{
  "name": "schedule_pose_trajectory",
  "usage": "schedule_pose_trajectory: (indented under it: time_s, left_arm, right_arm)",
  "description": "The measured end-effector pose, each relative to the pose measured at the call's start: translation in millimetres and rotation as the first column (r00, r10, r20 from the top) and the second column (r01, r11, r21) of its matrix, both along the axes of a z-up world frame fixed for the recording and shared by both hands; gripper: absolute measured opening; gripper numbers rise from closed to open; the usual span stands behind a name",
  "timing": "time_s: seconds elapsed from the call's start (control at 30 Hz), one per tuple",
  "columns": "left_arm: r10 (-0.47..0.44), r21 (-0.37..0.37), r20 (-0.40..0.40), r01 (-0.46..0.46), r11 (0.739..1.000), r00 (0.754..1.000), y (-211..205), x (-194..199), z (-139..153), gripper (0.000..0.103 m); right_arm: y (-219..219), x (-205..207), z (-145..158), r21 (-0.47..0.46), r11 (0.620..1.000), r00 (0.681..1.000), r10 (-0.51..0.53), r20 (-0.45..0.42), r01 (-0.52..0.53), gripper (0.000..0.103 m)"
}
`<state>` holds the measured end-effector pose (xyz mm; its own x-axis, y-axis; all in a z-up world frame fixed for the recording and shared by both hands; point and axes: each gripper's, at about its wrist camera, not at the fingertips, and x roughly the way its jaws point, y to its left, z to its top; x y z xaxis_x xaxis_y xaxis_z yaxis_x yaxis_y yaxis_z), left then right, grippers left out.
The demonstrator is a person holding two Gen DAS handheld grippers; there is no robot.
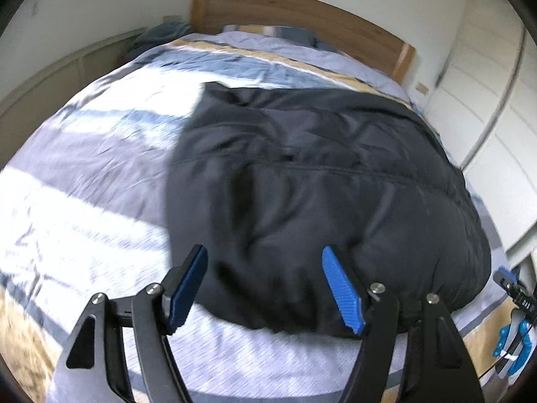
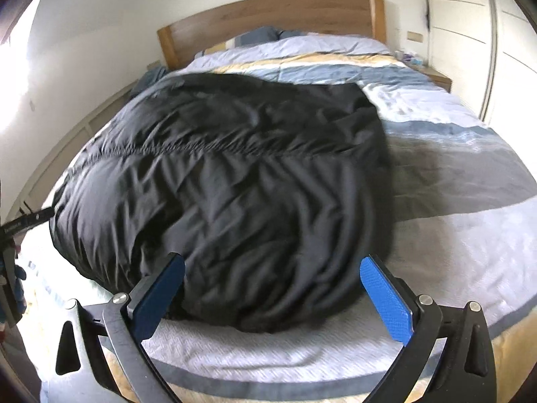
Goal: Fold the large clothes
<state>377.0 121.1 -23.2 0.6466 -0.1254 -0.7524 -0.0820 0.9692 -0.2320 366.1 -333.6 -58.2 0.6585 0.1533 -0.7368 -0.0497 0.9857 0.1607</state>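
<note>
A big black quilted garment [image 1: 312, 181], puffy and creased with a stitched seam running across its back, lies heaped on the near half of the bed, its rounded lower edge bulging toward the foot. Under it spreads a striped bedcover [image 2: 463, 154] in pale lilac, grey-blue and mustard bands, bright with sunlight toward nine o'clock in the left view. The left tongs [image 1: 265, 288] hang just over the garment's near edge at six o'clock, their blue ribbed pads [image 1: 342, 292] spread wide apart with nothing pinched between them; the black cloth only shows behind the gap. The right tongs [image 2: 275, 299] stand the same way at six o'clock of their own view, blue pads parted wide, gripping nothing, the garment's hem lying beyond them. Each pair of tongs peeks into the other's picture at the edge. At twelve o'clock rises a plain wooden headboard [image 2: 268, 16] with grey-blue pillows [image 2: 261, 35] against it. White panelled wardrobe doors [image 2: 470, 33] stand toward two o'clock.
</note>
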Motion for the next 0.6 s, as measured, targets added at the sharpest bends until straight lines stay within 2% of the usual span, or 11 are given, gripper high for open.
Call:
schedule_pose_trajectory:
  time_s: [0.2, 0.3, 0.4, 0.5, 0.6]
  left_arm:
    - [0.092, -0.025, -0.047, -0.093, 0.995, 0.995, 59.9, 1.2, -3.5, 0.070]
    - [0.102, -0.090, -0.060, -0.108, 0.990, 0.993, 80.2, 14.4, -6.7, 0.070]
    - [0.081, -0.168, -0.070, -0.091, 0.982, 0.994, 89.2, 36.0, -12.7, 0.070]
    - [0.041, -0.259, -0.078, -0.060, 0.964, 0.996, 93.4, 62.5, -23.6, 0.071]
    - [0.015, -0.291, -0.102, -0.044, 0.956, 0.995, 95.6, 88.8, -39.6, 0.071]
  right_arm:
    - [-37.4, -10.2, 12.3, -0.054, 0.996, 0.998, -0.065, 0.024, 0.066, 0.103]
    - [-52.2, -4.8, 12.8, -0.058, 0.994, 0.995, -0.093, 0.028, 0.094, 0.103]
    - [-66.0, 12.5, 11.4, -0.024, 0.993, 0.994, -0.113, 0.013, 0.113, 0.103]
    - [-76.4, 35.8, 3.6, 0.057, 0.991, 0.993, -0.120, -0.023, 0.121, 0.103]
    - [-87.5, 63.4, -13.2, 0.121, 0.983, 0.989, -0.125, -0.083, 0.135, 0.103]
